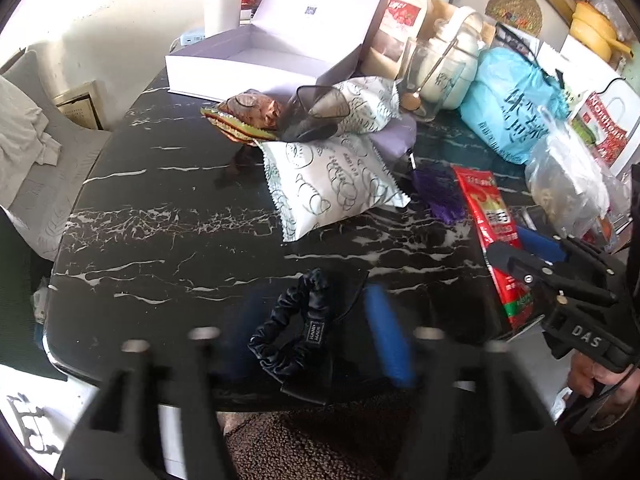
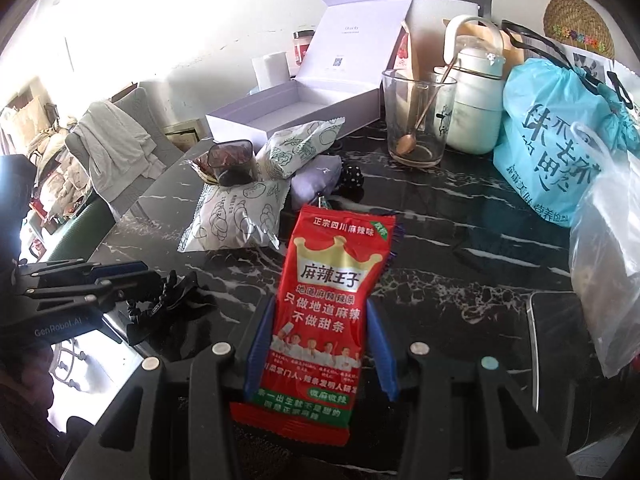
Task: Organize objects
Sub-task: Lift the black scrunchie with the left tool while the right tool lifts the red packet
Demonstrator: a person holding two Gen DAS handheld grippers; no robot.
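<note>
My right gripper (image 2: 320,344) is shut on a red snack packet (image 2: 320,308) and holds it upright above the black marble table (image 2: 460,240); the packet also shows in the left wrist view (image 1: 492,236). My left gripper (image 1: 316,320) is open, its blue fingers either side of a black scrunchie (image 1: 288,320) lying near the table's front edge. The scrunchie also shows in the right wrist view (image 2: 168,300). An open white box (image 1: 256,60) stands at the back of the table.
Two white patterned snack bags (image 1: 332,188), a dark cup (image 1: 316,112), a purple pouch with tassel (image 1: 436,192), a glass with a spoon (image 2: 416,120), a white kettle (image 2: 476,100), a blue bag (image 2: 556,136) and a clear plastic bag (image 2: 608,264) crowd the table.
</note>
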